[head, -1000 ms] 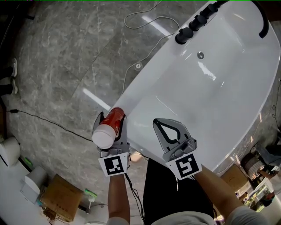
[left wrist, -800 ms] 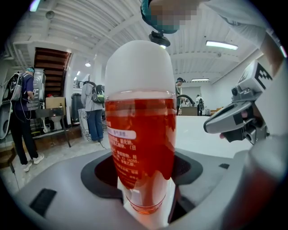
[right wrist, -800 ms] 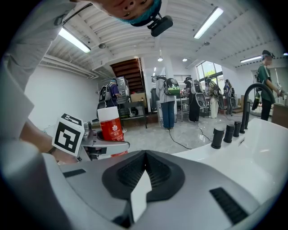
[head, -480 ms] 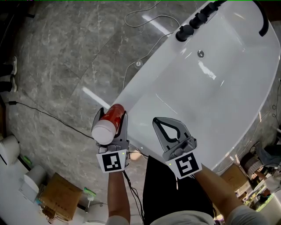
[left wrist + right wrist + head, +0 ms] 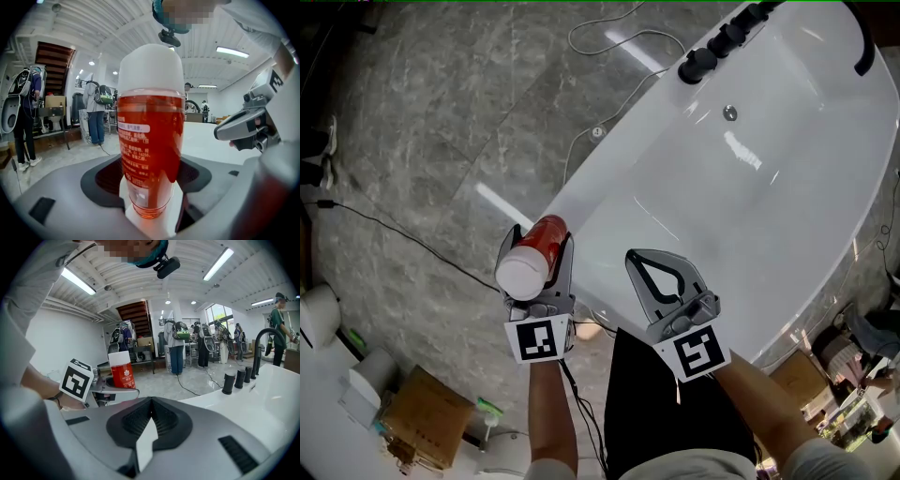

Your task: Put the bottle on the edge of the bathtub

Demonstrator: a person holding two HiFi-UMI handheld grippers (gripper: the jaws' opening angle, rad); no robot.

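Two grippers were seen at the lower middle of the head view, near the end of the white bathtub (image 5: pixel 750 206). The red bottle (image 5: pixel 536 253), with its white cap turned up, was pinched between the jaws of the left gripper (image 5: pixel 541 244), just beside the tub's left edge and over the grey floor (image 5: pixel 412 141). The right gripper (image 5: pixel 654 265) was held with jaws pressed together, nothing between them, at the tub's rim.

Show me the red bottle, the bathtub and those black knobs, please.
red bottle (image 5: pixel 150 140): left gripper view, on its red body.
bathtub (image 5: pixel 787 216): head view, on its bare white inside.
black knobs (image 5: pixel 697 64): head view, on the nearest knob.
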